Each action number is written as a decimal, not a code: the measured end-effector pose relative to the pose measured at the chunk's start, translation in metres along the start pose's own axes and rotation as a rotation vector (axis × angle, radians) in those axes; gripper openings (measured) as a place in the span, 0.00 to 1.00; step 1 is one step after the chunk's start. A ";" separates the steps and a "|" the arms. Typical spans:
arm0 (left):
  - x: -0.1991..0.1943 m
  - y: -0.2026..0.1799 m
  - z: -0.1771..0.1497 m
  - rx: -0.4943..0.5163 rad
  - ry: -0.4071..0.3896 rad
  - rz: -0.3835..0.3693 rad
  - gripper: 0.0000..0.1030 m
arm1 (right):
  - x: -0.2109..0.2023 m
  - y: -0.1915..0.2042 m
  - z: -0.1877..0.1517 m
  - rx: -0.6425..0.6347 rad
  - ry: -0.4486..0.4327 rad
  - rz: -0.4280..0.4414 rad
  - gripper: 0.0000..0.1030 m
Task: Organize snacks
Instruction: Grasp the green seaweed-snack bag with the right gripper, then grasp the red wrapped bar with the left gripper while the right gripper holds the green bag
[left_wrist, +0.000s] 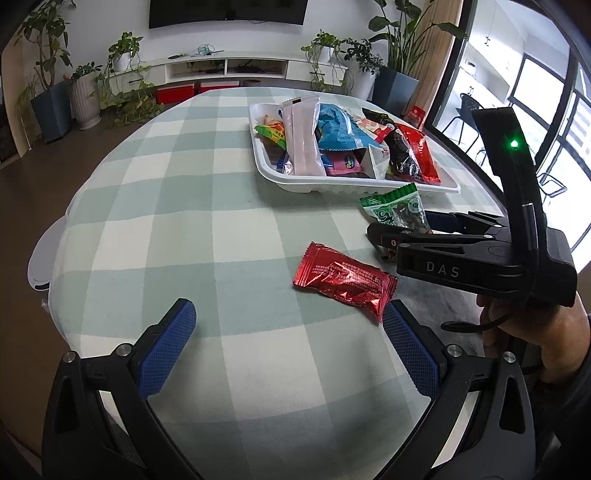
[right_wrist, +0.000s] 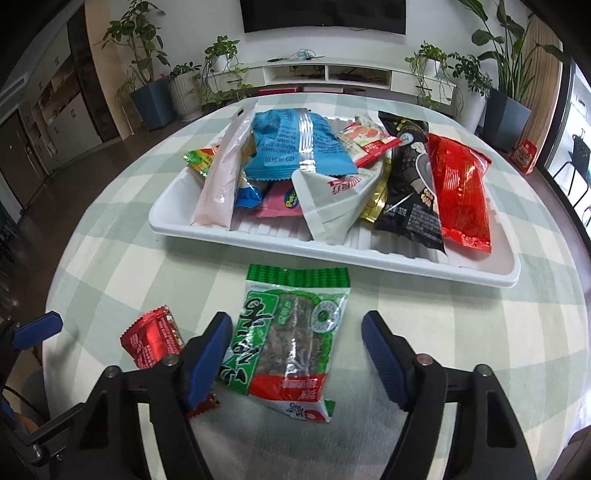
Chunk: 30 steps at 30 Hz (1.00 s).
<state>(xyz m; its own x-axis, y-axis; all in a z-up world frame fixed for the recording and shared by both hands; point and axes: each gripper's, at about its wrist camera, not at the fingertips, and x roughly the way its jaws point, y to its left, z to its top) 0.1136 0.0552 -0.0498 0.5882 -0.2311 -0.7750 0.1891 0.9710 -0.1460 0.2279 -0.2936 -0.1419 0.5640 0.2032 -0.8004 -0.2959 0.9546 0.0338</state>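
Observation:
A white tray (right_wrist: 207, 225) on the checked tablecloth holds several snack packets; it also shows in the left wrist view (left_wrist: 332, 182). A green snack packet (right_wrist: 291, 339) lies on the cloth in front of the tray, between the open fingers of my right gripper (right_wrist: 297, 332), not gripped; it also shows in the left wrist view (left_wrist: 397, 208). A red foil packet (left_wrist: 345, 278) lies left of it, just ahead of my open, empty left gripper (left_wrist: 290, 314); it also shows in the right wrist view (right_wrist: 153, 338).
The round table's edge curves close on the left and near sides. A TV cabinet (right_wrist: 328, 72) and potted plants (left_wrist: 86, 94) stand beyond the table. A small red box (right_wrist: 524, 155) sits at the far right edge of the table.

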 end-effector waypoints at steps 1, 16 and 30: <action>0.001 0.000 0.000 0.002 0.004 0.003 0.99 | 0.000 0.000 -0.001 -0.007 -0.003 -0.006 0.63; 0.023 -0.018 0.022 -0.165 0.080 0.039 0.99 | -0.033 -0.035 -0.042 0.097 -0.071 0.005 0.33; 0.055 -0.035 0.030 -0.060 0.125 0.184 0.74 | -0.049 -0.038 -0.066 0.061 -0.096 0.045 0.33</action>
<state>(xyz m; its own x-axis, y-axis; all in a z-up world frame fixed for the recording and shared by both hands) 0.1629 0.0061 -0.0693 0.5062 -0.0441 -0.8613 0.0385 0.9989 -0.0285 0.1599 -0.3541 -0.1434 0.6230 0.2636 -0.7365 -0.2772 0.9548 0.1073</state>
